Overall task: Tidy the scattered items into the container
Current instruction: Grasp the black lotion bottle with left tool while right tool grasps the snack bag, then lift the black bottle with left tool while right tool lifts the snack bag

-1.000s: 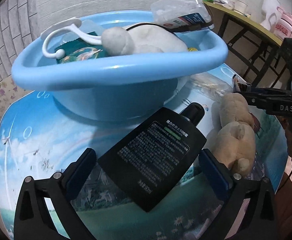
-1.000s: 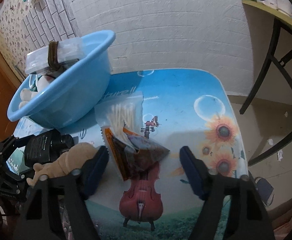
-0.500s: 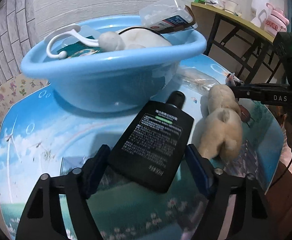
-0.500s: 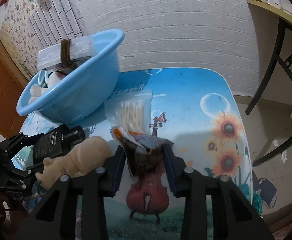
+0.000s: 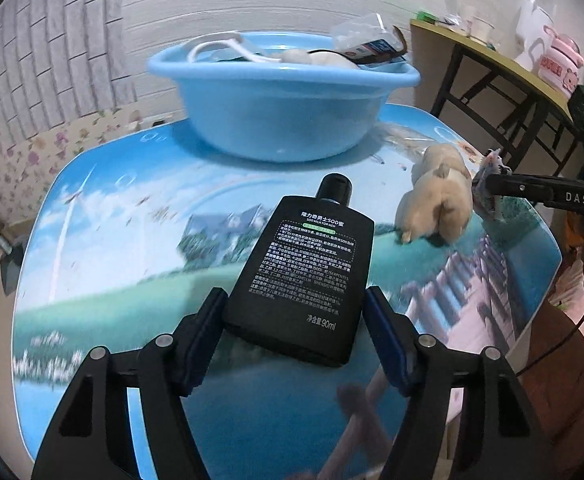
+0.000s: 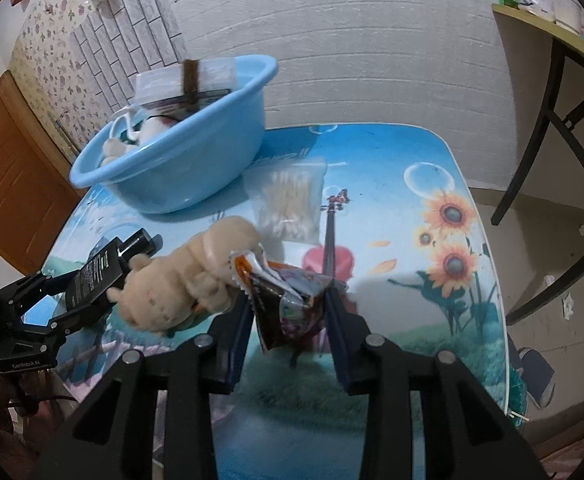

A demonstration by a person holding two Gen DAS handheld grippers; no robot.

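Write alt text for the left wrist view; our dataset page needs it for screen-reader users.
The left gripper clamps a black lotion bottle above a picture-printed table. Behind stands a blue basin already holding items; at right, a tan plush toy and the right gripper pinching a snack packet.

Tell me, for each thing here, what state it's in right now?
Black bottle: capped, gripped by the left gripper, whose jaws just closed on it.
Snack packet: crumpled, pinched in the right gripper.
Blue basin: upright, partly filled.
Plush toy: lying on the table.
Cotton swab bag: flat on the table.
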